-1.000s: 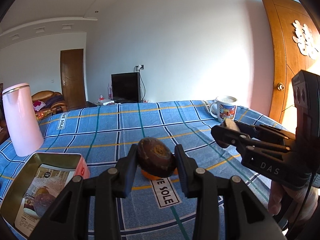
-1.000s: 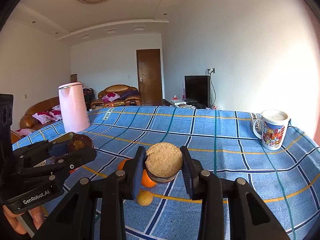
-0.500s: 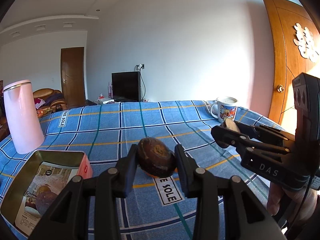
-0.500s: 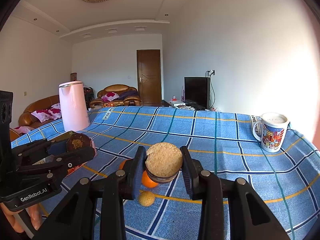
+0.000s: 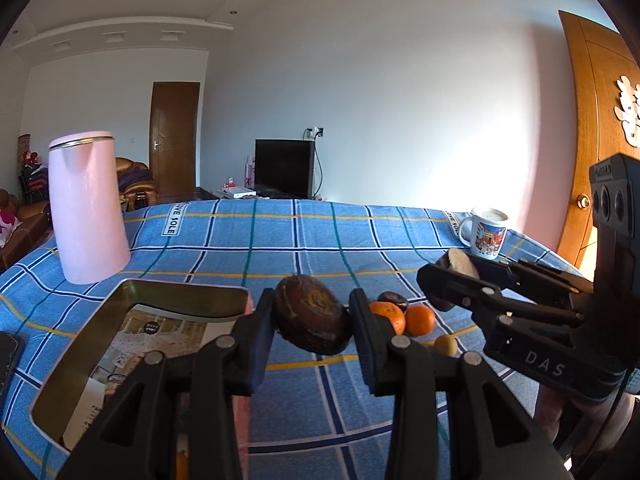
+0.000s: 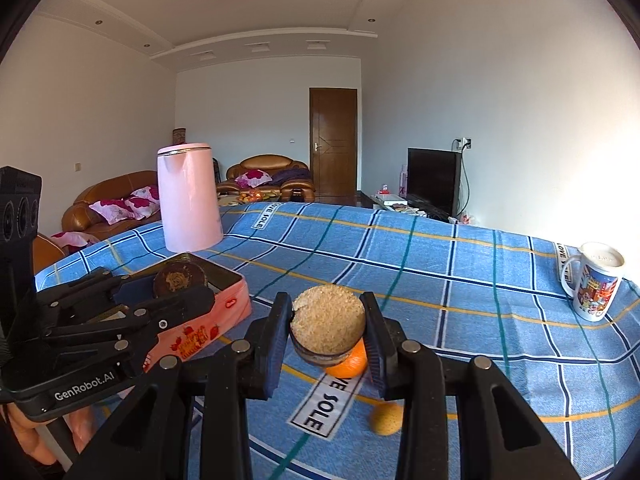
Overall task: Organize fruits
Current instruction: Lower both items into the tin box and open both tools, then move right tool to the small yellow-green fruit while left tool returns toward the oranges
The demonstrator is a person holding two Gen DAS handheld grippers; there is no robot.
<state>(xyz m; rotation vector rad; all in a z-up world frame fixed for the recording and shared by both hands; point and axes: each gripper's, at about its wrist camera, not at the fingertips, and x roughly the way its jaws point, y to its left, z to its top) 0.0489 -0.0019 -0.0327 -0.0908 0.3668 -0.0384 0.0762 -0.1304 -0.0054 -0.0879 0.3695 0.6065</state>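
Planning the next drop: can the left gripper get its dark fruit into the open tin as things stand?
Probably yes. The left gripper holds the dark fruit right beside the open tin, whose top is uncovered; nothing stands between them.

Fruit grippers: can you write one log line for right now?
left gripper: shut on dark fruit | right gripper: shut on tan-topped fruit | tin: open
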